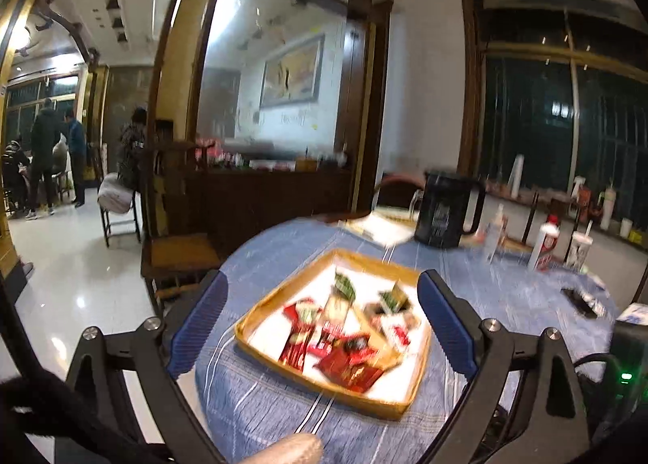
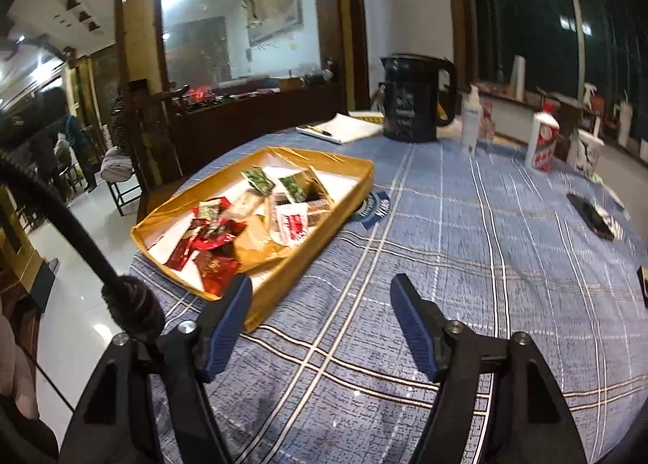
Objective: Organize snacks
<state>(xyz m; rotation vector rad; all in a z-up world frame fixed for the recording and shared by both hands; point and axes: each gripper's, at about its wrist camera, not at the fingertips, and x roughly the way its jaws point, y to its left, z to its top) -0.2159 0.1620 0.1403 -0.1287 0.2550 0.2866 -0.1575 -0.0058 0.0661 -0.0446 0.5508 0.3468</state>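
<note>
A shallow gold tray [image 1: 366, 261] [image 2: 352, 164] lies on the blue checked tablecloth and holds several snack packets, red ones [image 1: 348, 369] [image 2: 214, 237], green ones [image 1: 344, 286] [image 2: 256, 179] and a white-and-red one [image 2: 292, 224]. My left gripper [image 1: 322, 324] hovers in front of the tray, its blue-padded jaws wide apart and framing it, nothing between the pads. My right gripper [image 2: 320, 314] stands open over bare cloth, just right of the tray's near corner, holding nothing. A blue round label [image 2: 374, 207] lies beside the tray's right wall.
At the table's far side stand a black kettle [image 2: 417, 99], a white notepad with a pen [image 2: 338, 128], a white pump bottle [image 2: 472, 120] and a red-and-white bottle [image 2: 544, 144]. A dark phone-like object [image 2: 591, 217] lies right. Wooden chairs [image 1: 178, 257] and people [image 1: 48, 156] are left.
</note>
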